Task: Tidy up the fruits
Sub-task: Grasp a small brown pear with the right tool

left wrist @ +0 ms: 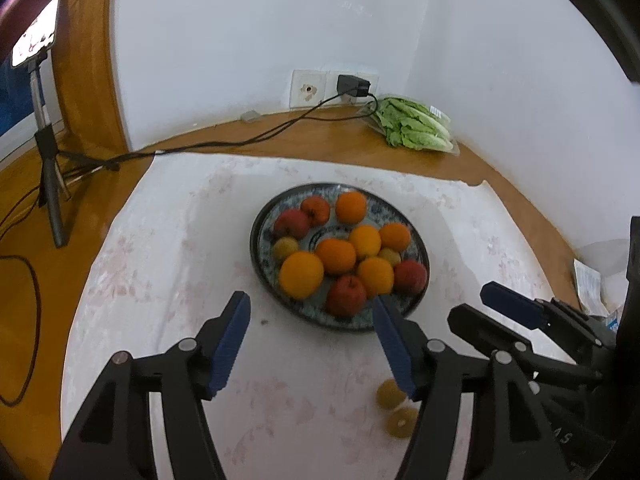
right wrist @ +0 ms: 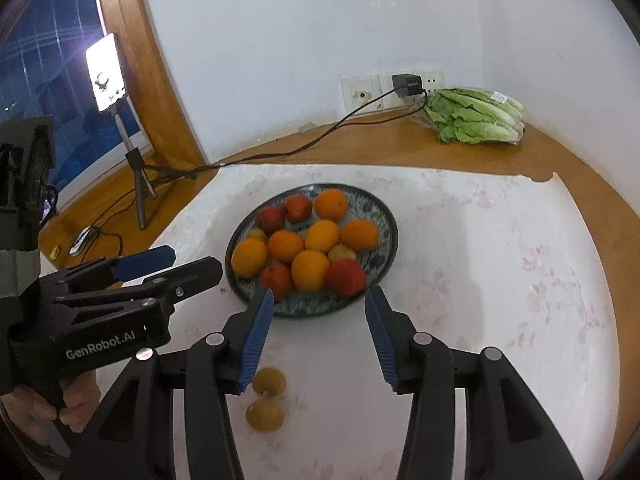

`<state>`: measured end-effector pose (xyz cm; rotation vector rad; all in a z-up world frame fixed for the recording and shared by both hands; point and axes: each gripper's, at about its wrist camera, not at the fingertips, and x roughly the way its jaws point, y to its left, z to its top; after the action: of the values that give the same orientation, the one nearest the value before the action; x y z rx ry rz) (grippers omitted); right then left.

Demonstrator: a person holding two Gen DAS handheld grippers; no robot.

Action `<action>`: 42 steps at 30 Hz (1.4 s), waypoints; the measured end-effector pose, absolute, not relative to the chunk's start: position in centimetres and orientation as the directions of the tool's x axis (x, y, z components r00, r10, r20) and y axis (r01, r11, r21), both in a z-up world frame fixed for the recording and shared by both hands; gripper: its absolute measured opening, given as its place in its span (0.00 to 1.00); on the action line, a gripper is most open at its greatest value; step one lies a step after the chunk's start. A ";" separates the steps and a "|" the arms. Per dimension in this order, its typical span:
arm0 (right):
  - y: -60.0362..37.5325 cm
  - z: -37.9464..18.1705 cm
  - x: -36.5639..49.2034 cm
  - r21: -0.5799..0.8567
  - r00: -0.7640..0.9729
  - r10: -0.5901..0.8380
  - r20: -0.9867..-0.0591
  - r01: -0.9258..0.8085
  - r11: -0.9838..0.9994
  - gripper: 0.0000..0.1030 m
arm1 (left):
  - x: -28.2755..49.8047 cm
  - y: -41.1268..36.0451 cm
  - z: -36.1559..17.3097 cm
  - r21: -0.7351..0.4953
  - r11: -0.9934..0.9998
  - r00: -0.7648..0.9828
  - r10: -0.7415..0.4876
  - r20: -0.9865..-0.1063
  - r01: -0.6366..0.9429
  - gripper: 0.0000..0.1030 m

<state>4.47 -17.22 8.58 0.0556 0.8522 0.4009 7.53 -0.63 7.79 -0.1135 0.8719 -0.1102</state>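
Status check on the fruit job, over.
Left gripper and right gripper open, empty. Plate piled with fruit; two small yellow fruits loose on the cloth. Path clear.

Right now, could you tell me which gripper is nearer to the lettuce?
Right. The right gripper sits before the plate, lettuce ahead to its right; the left gripper is beside it, farther left.

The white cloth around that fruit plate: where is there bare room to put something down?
The cloth lies bare to the right of the plate, out to the wooden edge, and behind it toward the lettuce. The plate is packed with oranges and red fruit. In front, two small yellow-brown fruits and both open grippers, left and right, crowd the near strip.
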 end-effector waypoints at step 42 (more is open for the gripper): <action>-14.7 2.7 -0.7 0.242 0.461 0.392 -0.796 -0.351 0.905 0.36 | 3.5 1.1 3.3 -0.163 0.987 0.557 -0.132 -0.820 -0.005 0.65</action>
<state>-0.70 -14.69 2.73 0.0461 0.9917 0.4570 3.51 1.10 3.26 -0.1531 0.9783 -0.0753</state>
